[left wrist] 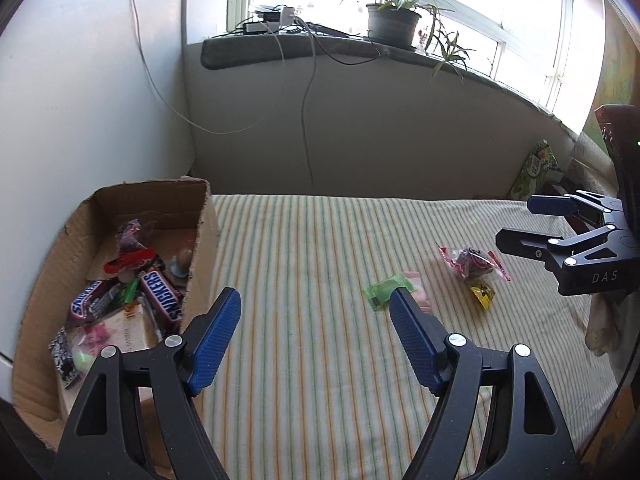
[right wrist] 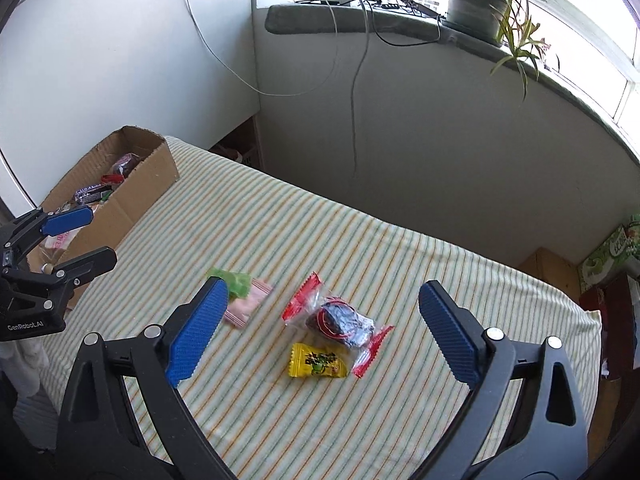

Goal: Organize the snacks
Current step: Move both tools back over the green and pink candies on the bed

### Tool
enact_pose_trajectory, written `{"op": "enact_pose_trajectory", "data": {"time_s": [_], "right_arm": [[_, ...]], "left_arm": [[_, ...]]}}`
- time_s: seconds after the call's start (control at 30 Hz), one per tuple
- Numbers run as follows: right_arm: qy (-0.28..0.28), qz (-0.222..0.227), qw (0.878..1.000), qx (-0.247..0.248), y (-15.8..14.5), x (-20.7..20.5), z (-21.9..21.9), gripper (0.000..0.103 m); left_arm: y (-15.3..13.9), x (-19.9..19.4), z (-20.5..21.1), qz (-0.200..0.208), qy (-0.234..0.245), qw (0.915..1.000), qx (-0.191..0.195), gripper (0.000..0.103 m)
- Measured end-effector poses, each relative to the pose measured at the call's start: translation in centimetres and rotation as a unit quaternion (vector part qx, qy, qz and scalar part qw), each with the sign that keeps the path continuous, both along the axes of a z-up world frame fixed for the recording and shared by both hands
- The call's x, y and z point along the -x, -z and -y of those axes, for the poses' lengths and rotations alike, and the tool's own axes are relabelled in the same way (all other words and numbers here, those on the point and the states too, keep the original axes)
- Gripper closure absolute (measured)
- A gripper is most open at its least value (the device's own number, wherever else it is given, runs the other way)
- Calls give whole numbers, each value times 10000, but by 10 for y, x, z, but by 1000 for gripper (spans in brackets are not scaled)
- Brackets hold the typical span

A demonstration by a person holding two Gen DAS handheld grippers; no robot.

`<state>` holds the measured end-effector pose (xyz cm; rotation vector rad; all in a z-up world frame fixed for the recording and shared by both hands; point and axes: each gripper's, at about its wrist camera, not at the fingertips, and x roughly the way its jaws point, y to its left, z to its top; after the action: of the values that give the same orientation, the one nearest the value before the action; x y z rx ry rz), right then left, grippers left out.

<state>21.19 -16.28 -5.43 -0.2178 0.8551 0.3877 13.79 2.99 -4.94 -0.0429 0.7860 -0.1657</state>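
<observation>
Four loose snacks lie together on the striped cloth (right wrist: 360,240): a red-ended clear packet with something dark inside (right wrist: 340,322), a yellow candy wrapper (right wrist: 318,366) just beside it, and farther over a green wrapper (right wrist: 236,282) overlapping a pink striped one (right wrist: 250,304). The cardboard box (right wrist: 132,196) at the far left edge of the cloth, well apart from them, already holds Snickers bars (left wrist: 162,295) and other sweets, so the job looks most of the way done.

The red-ended packet sits straight ahead of the right gripper (right wrist: 322,330), and that seems the sensible one to take. I'd come down over its bulky dark middle, not its flat crimped ends, and keep the pads off the yellow wrapper lying so close. The film looks slippery and crinkly, so a firm squeeze would help.

The right gripper is tilted steeply down toward the cloth, its jaws spread wide and empty. The left gripper (left wrist: 316,320) is likewise angled down, jaws apart, nothing between them; it sits beside the box, facing the green wrapper, whose contents are too blurred to name.
</observation>
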Motion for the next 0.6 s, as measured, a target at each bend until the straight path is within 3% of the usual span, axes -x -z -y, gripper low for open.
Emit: {"op": "enact_pose_trajectory", "data": {"time_s": [0.07, 0.3, 0.6], "right_arm": [[28, -78, 10000, 6, 6, -3, 5, 5], [79, -337, 9993, -113, 25, -12, 18, 5], [30, -537, 9985, -124, 44, -22, 21, 5]], "left_arm": [[3, -3, 6, -35, 85, 10000, -25, 27], [15, -16, 27, -240, 411, 9988, -68, 44], [36, -35, 58, -466, 910, 9933, -535, 59]]}}
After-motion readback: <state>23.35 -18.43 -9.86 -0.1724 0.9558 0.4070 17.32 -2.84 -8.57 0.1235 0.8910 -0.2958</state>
